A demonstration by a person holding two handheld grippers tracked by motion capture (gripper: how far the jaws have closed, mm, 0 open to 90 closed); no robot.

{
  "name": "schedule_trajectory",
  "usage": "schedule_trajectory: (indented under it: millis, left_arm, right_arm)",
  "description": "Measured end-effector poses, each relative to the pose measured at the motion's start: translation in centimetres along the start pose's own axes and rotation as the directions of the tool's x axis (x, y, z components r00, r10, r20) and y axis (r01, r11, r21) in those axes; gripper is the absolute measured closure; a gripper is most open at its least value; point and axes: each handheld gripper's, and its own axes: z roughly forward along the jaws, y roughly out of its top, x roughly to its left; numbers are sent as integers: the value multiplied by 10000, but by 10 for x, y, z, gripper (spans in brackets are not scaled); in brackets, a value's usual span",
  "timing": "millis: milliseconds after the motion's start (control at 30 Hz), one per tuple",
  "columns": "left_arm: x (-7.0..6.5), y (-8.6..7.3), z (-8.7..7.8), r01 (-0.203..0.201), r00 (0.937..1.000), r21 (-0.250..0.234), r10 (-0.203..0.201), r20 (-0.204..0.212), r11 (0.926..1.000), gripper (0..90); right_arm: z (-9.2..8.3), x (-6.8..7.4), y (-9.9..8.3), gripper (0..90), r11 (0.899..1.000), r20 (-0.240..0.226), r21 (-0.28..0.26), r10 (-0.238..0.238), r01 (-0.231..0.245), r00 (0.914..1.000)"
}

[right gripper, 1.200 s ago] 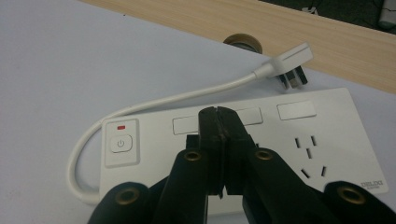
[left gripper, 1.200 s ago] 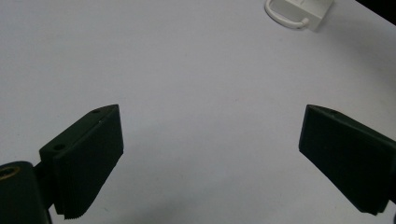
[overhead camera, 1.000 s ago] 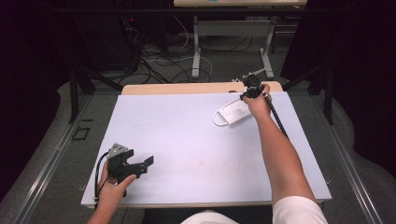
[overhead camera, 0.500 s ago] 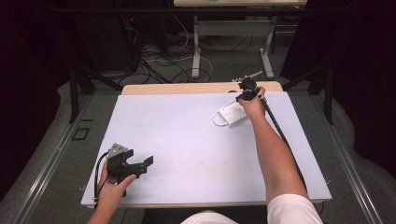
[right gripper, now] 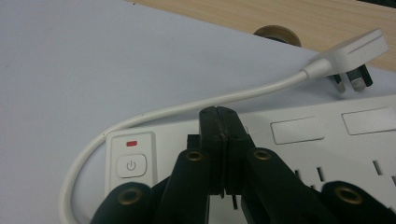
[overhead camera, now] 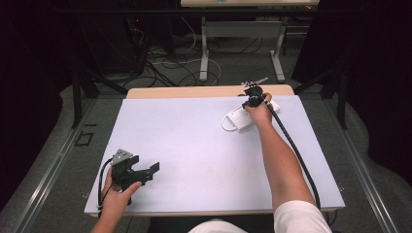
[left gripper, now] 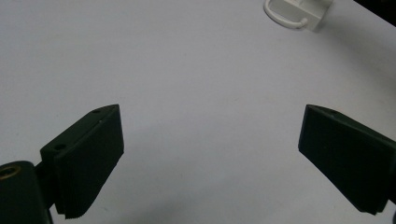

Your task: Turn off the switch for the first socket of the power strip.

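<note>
A white power strip (right gripper: 299, 149) lies flat on the white table top (overhead camera: 194, 145), directly under the tip of the right gripper (right gripper: 223, 122). Its power button (right gripper: 131, 165), with a small red mark just above it, sits to the left of the jaws in the right gripper view, and rows of sockets run off to their right. The strip's white cord (right gripper: 187, 109) leaves the switch end, loops round beyond the jaw tips and ends in a white plug (right gripper: 350, 53) lying up and to the right of them, near the wooden edge of the table.

The right gripper has its jaws pressed fully together with nothing seen between them, the tip low over the strip's upper face; whether it touches cannot be told. In the high view the right gripper (overhead camera: 253, 92) sits at the far right part of the table, over the power strip (overhead camera: 238, 119).

The left gripper (left gripper: 210, 154) is spread wide, its jaws far apart and empty over bare table top, with the power strip (left gripper: 299, 11) far ahead and to its right. In the high view the left gripper (overhead camera: 145, 172) rests near the table's near left edge, well apart from the strip.
</note>
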Motion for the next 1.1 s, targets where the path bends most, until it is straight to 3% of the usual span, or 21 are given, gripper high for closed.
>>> schedule_trajectory:
  millis: [400, 567, 767, 1100]
  left_arm:
    - [0, 0, 0, 28, 10000, 0, -28, 16, 10000, 67]
    - [0, 0, 1, 45, 10000, -64, -45, 10, 10000, 68]
    - [0, 0, 0, 29, 10000, -65, -29, 20, 10000, 68]
    - [0, 0, 0, 27, 10000, -61, -27, 23, 10000, 69]
  right_arm:
    - [6, -3, -2, 900, 9997, 378, -204, 146, -138, 9992]
    - [8, -4, -3, 899, 9992, 567, -381, -58, 80, 9984]
    - [9, -8, -5, 890, 9991, 798, -400, 154, -122, 9967]
    - [10, -10, -7, 886, 9980, 504, -462, 448, -425, 9977]
